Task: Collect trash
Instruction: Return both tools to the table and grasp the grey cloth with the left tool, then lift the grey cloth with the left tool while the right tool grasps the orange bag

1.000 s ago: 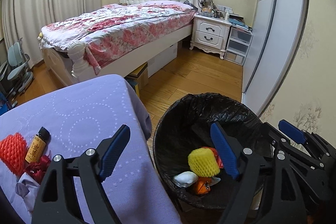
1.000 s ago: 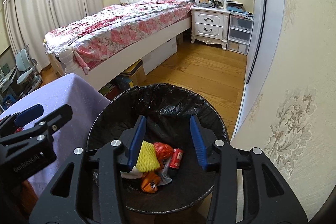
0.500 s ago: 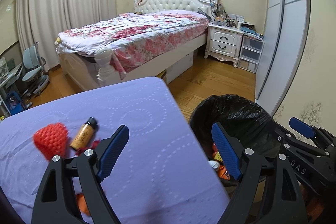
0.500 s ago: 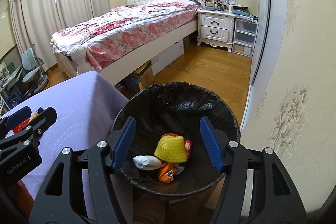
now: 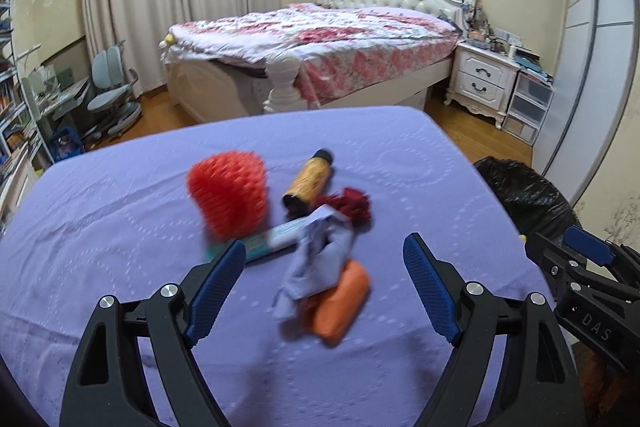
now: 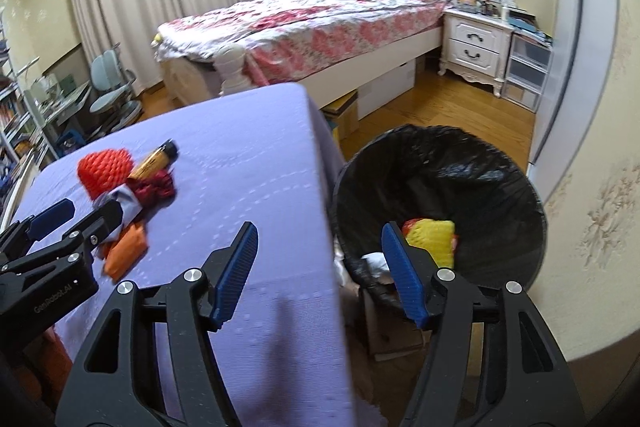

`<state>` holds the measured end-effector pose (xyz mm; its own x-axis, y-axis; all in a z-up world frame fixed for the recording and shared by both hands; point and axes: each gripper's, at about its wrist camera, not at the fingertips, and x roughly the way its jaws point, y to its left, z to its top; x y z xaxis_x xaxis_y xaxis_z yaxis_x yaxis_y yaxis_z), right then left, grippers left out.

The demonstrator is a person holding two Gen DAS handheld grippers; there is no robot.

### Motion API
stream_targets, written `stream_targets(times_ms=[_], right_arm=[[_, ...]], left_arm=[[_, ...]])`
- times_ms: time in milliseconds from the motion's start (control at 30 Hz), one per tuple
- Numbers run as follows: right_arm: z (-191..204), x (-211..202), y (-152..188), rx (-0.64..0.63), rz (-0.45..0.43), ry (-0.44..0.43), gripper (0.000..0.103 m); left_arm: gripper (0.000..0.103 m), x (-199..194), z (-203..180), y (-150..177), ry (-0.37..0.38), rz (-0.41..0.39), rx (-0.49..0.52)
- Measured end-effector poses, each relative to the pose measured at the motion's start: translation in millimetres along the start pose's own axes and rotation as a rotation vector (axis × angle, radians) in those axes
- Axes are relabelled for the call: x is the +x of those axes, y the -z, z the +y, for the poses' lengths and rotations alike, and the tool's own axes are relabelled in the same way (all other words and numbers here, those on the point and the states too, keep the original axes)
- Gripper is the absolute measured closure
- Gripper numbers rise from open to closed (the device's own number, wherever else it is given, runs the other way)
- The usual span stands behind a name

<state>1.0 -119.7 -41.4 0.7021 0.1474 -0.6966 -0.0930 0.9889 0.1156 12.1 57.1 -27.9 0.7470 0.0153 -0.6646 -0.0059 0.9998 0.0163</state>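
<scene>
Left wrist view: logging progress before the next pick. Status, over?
Left gripper open, empty, above trash pile. Right gripper open, empty, at table edge beside trash bin. Orange packet and crumpled wrapper nearest. No obstruction.

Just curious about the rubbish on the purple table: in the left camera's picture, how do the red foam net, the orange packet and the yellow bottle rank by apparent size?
1. red foam net
2. orange packet, though it looks enlarged by being nearer the camera
3. yellow bottle, slimmest and farthest
</scene>
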Motion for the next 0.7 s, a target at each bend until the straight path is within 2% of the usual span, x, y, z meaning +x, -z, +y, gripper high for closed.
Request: stream_targets(times_ms=[100, 200, 300, 433, 700], right_arm=[[13, 4, 0, -0.024, 0.014, -0.01, 0.04], [22, 5, 0, -0.039, 0.018, -0.012, 0.04], [29, 6, 1, -0.05, 0.023, -0.01, 0.04], [36, 6, 4, -0.062, 0.027, -0.011, 0.04], [55, 8, 7, -0.098, 0.039, -0.031, 0.04]], left_arm=[[0.022, 6, 11, 1, 0.008, 0.021, -0.027], [0.03, 11, 15, 0, 0.029, 0.033, -0.035], [0.044, 15, 16, 0, 0.055, 0.054, -0.031], [0.069, 17, 19, 4, 0.107, 0.07, -0.023], [0.077, -5, 32, 17, 0.117, 0.045, -0.02]])
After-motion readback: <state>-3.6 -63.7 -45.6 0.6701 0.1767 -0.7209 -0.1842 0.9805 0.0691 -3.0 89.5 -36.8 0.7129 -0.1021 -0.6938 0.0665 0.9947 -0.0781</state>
